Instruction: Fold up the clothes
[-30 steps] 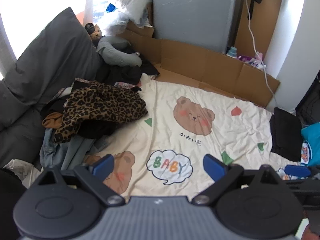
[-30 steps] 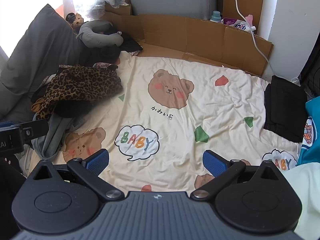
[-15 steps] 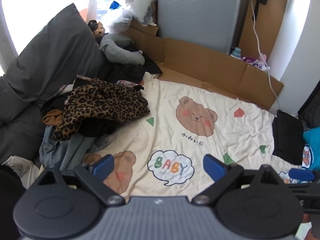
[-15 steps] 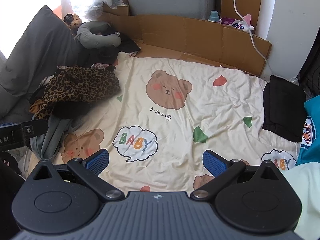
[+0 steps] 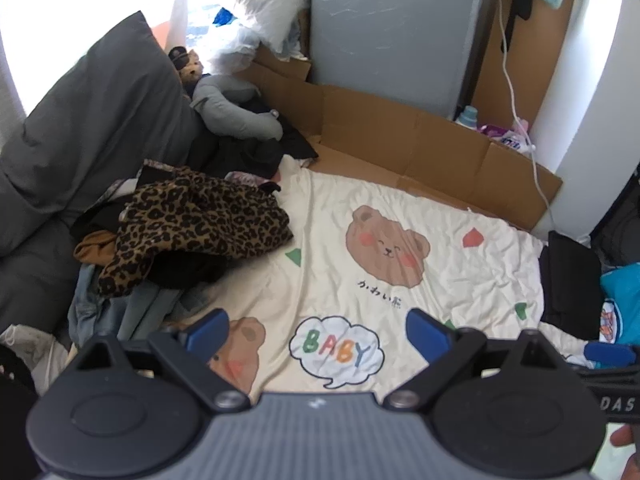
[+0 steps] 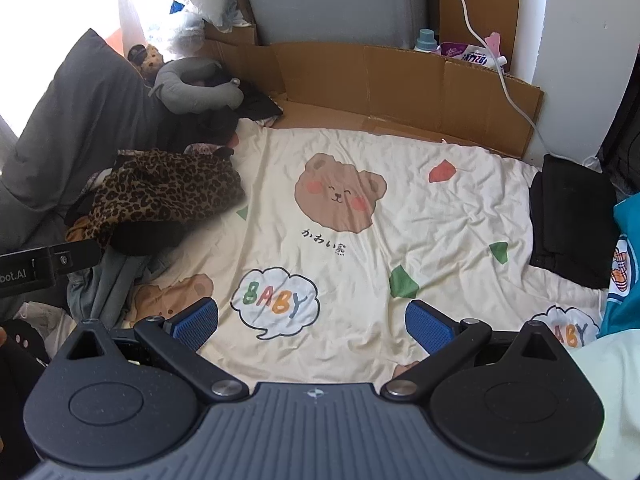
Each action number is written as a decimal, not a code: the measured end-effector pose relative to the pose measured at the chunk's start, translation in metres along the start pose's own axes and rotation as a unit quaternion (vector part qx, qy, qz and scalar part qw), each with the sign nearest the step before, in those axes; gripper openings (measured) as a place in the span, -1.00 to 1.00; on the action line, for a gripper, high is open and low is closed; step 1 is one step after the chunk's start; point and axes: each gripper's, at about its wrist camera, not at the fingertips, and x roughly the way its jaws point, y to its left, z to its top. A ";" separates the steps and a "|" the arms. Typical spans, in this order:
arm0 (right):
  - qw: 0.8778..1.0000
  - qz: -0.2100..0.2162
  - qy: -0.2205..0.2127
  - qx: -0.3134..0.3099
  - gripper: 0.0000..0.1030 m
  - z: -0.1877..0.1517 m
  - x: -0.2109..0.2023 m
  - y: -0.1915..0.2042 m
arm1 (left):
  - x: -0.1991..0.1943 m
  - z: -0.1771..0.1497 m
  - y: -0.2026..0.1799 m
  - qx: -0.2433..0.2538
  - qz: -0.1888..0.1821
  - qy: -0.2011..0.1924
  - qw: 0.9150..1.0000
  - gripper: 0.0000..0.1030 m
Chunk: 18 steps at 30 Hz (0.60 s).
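Note:
A pile of unfolded clothes lies at the left of a cream bear-print sheet (image 5: 400, 216), topped by a leopard-print garment (image 5: 200, 220) that also shows in the right wrist view (image 6: 168, 192). Denim and grey-green pieces (image 5: 120, 308) lie under it. A folded black garment (image 6: 572, 220) sits at the sheet's right edge, with a teal garment (image 6: 628, 248) beside it. My left gripper (image 5: 318, 330) is open and empty above the sheet's near part. My right gripper (image 6: 312, 322) is open and empty too, hovering over the sheet (image 6: 440, 208).
A large grey pillow (image 5: 88, 120) and a grey neck pillow (image 6: 192, 88) lie at the left back. Cardboard (image 6: 400, 76) lines the far edge in front of a grey appliance (image 5: 392, 28). A white cable (image 6: 500, 68) hangs at the right.
Both grippers have drifted a little back and up over the sheet, so the scene sits slightly lower in both views. Both stay open and empty.

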 end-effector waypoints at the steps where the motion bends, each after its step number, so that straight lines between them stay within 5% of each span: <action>1: 1.000 0.002 -0.002 0.003 0.99 0.001 0.000 -0.001 | 0.001 0.001 0.001 0.001 -0.002 -0.001 1.000 0.84; 18: 0.999 0.015 -0.030 0.008 0.85 0.020 0.001 -0.012 | 0.016 0.046 0.046 0.042 0.003 -0.023 0.999 0.71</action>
